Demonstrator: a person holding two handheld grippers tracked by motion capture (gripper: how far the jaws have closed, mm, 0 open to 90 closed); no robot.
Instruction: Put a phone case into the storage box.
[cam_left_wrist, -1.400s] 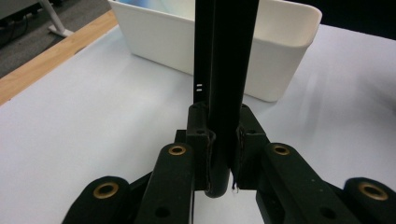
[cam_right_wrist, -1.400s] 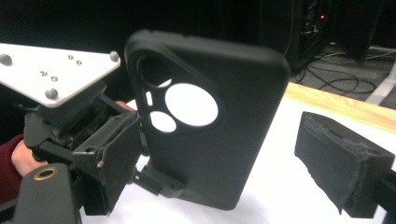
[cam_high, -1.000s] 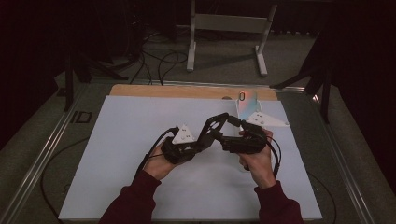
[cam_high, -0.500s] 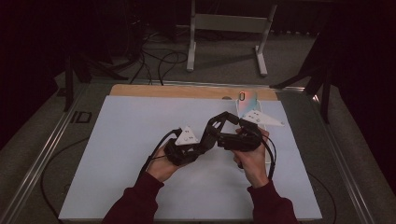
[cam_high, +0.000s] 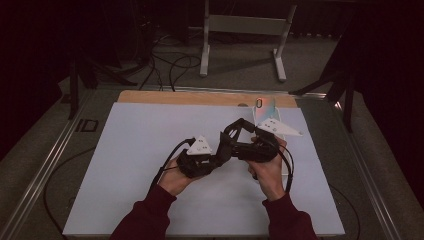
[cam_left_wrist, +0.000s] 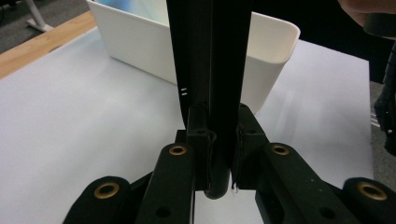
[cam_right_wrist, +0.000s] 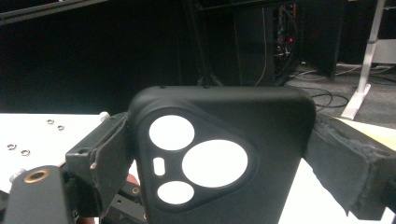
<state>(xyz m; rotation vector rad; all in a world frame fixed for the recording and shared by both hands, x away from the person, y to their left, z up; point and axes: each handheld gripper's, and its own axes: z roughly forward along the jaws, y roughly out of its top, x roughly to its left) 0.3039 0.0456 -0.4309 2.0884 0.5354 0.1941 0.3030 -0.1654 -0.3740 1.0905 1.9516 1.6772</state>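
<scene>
Phone case (cam_right_wrist: 224, 158): a black, soft-looking case with a rounded-triangle camera cut-out holding three round openings and one small slot. We read no brand, label or writing on it. In the high view we find it at the middle of the desk (cam_high: 125, 165), raised off the white surface and held between the two grippers, slightly right of centre.

Left gripper (cam_high: 222, 150): in the left gripper view its jaws stand narrow, pressed on the thin edge of the case (cam_left_wrist: 210, 70), which rises upright between them. Two small white marks sit on that edge; we cannot tell what they are.

Right gripper (cam_high: 232, 131): in the right gripper view its jaws clamp the case by its two long sides, the padded faces pressing at the left and right, the camera cut-out facing the lens.

White bin (cam_left_wrist: 140, 46): a plain open container with rounded corners, on the desk beyond the case; no writing visible on its wall. In the high view it lies at the far right, near the wooden strip (cam_high: 200, 97).

Phone (cam_high: 263, 105): a pale, iridescent handset standing at the far edge of the desk; any logo on it is too small to read.
</scene>
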